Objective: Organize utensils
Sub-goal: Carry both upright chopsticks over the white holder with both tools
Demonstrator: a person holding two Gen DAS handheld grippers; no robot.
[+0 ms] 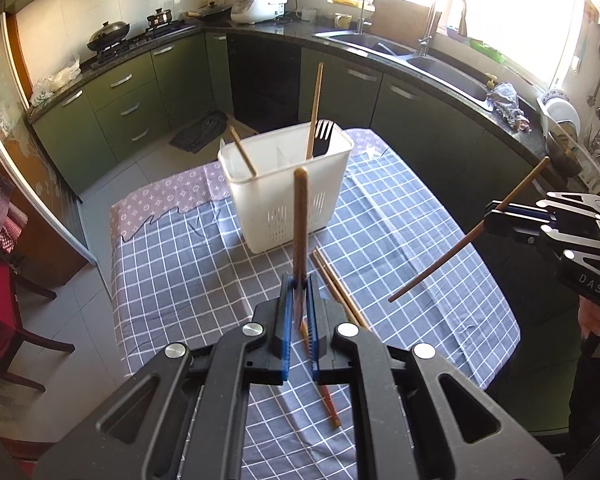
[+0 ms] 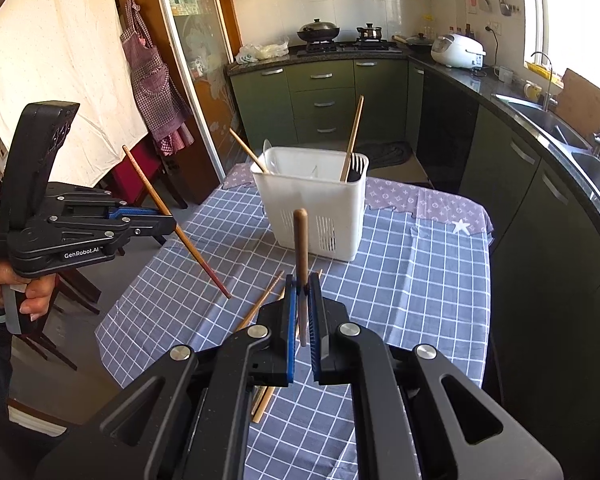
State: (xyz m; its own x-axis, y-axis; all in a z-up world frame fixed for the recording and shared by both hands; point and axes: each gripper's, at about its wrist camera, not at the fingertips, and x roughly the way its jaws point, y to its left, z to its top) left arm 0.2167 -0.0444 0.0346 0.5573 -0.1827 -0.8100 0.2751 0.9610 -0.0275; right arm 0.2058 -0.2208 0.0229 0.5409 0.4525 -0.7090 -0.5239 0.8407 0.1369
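Observation:
A white utensil caddy [image 1: 288, 196] [image 2: 314, 208] stands on the checked tablecloth, holding two wooden chopsticks [image 1: 315, 108] and a black fork [image 1: 323, 136]. My left gripper [image 1: 299, 284] is shut on a brown chopstick [image 1: 300, 220] that points up, above the table's near side. It also shows in the right wrist view [image 2: 168, 222] with its chopstick [image 2: 180, 232] slanting down. My right gripper [image 2: 303, 284] is shut on another brown chopstick [image 2: 301, 252]; it shows in the left wrist view [image 1: 496, 216], right of the caddy. Loose chopsticks [image 1: 340, 292] [image 2: 260, 304] lie on the cloth.
The table [image 1: 180, 272] stands in a kitchen with green cabinets [image 1: 132, 104], a stove with pots [image 1: 108, 36] and a sink [image 1: 440, 68]. A red chair [image 1: 0, 300] stands to the left. A purple patterned cloth [image 2: 432, 200] covers the table's far end.

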